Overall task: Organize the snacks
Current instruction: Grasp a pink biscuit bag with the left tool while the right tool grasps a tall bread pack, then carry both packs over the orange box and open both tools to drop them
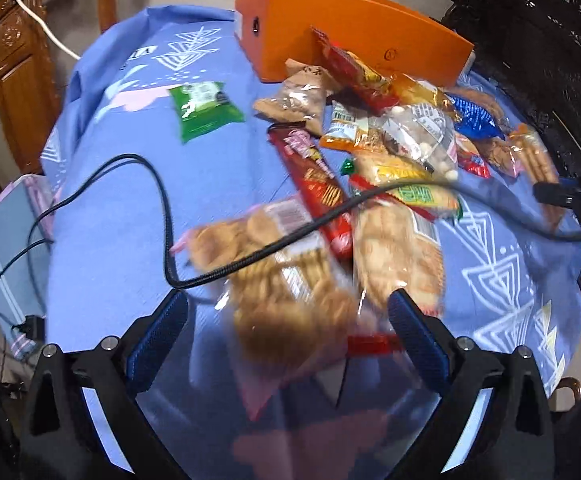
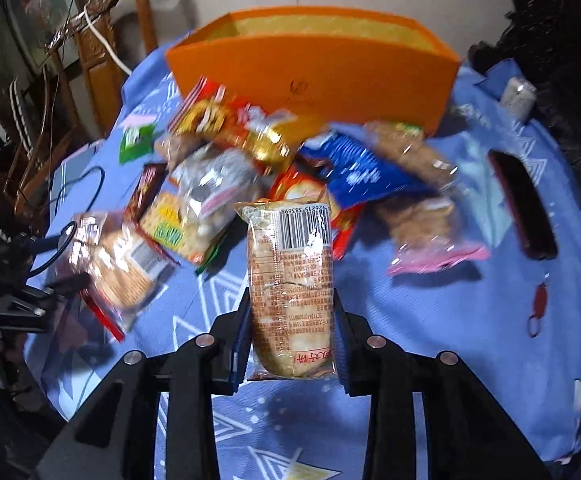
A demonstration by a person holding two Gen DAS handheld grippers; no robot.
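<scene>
A transparent bag of round biscuits [image 1: 286,280] lies blurred on the blue tablecloth [image 1: 110,240]. My left gripper [image 1: 286,300] stands open just above it, one blue pad on each side, neither touching. My right gripper [image 2: 292,316] is shut on a pale cracker packet with a barcode [image 2: 290,264], held upright and clear of the cloth. Behind it sprawls a heap of mixed snack packets [image 2: 250,152], which shows in the left wrist view as a pile [image 1: 390,128]. An open orange box [image 2: 310,68] stands at the far edge of the table, also visible from the left gripper [image 1: 354,40].
A green packet [image 1: 204,110] lies apart to the left of the heap. A black cable [image 1: 162,200] loops over the cloth and across the biscuits. A dark flat object [image 2: 522,208] and a red ring [image 2: 538,308] rest at the right. Wooden chairs [image 1: 14,60] stand beyond the table.
</scene>
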